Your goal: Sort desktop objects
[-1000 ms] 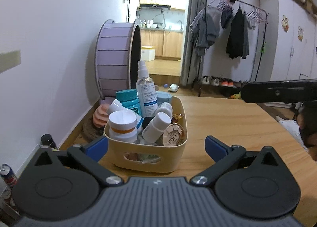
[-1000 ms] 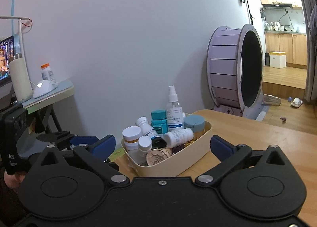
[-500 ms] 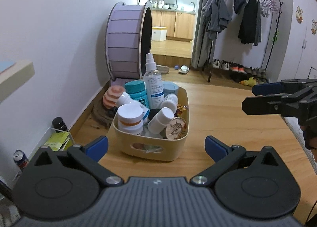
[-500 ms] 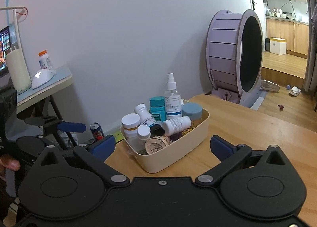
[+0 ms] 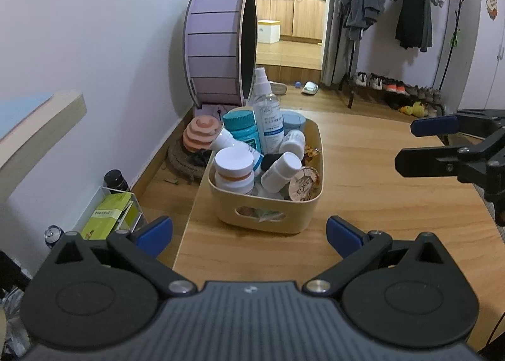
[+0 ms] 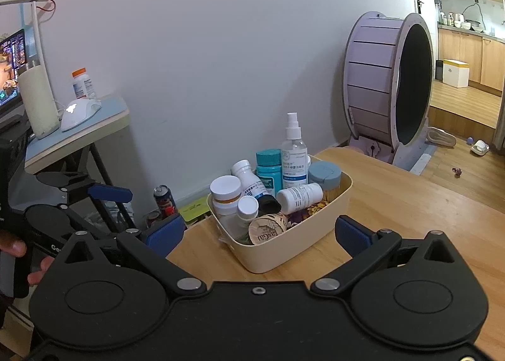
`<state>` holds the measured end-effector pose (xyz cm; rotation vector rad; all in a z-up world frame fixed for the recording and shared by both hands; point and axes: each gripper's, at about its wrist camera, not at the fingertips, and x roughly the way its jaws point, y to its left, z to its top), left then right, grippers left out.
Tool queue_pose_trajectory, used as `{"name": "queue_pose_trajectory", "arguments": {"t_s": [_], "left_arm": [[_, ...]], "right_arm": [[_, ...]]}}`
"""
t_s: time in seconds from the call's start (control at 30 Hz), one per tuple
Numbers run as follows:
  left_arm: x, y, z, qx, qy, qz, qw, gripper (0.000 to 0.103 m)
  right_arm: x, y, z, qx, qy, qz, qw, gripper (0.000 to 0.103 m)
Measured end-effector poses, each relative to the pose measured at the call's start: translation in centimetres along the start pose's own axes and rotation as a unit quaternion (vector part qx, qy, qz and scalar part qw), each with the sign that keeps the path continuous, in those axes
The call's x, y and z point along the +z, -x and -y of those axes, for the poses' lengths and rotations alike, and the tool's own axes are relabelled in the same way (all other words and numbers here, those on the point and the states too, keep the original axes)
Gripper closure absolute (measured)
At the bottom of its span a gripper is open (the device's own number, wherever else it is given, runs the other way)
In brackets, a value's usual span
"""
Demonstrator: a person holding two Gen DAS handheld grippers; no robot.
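A cream basket (image 5: 303, 219) (image 6: 303, 250) stands on the wooden table (image 5: 378, 197) near its left edge. It holds a clear spray bottle (image 5: 267, 115) (image 6: 294, 159), a teal-capped bottle (image 5: 242, 129) (image 6: 269, 168), several white pill bottles and a round paper-lidded cup (image 5: 303, 183) (image 6: 267, 231). My left gripper (image 5: 249, 233) is open, above the table's near edge, short of the basket. My right gripper (image 6: 259, 233) is open too, back from the basket's corner. In the left wrist view the right gripper (image 5: 423, 143) hangs at the right over the table.
A purple wheel (image 5: 217, 51) (image 6: 388, 83) stands on the floor beyond the table. Left of the table lie a can (image 6: 164, 200) and a green box (image 5: 107, 214). A side desk (image 6: 75, 133) carries a mouse and a bottle. A hand (image 6: 19, 253) holds the left gripper.
Both grippers have pulled back and risen from the basket, which looks smaller and lower in view. Both stay open.
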<state>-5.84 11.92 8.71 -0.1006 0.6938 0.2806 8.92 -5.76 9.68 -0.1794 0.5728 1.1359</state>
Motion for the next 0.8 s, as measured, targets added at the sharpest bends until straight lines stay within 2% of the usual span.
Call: {"name": "queue_pose_trajectory", "arguments": {"t_s": [0.8], "left_arm": [[0.24,0.21,0.7,0.004,-0.015,-0.01,0.9998,0.0]], "right_arm": [[0.19,-0.37,-0.46,-0.007,0.011,-0.005,1.0,0.0]]}}
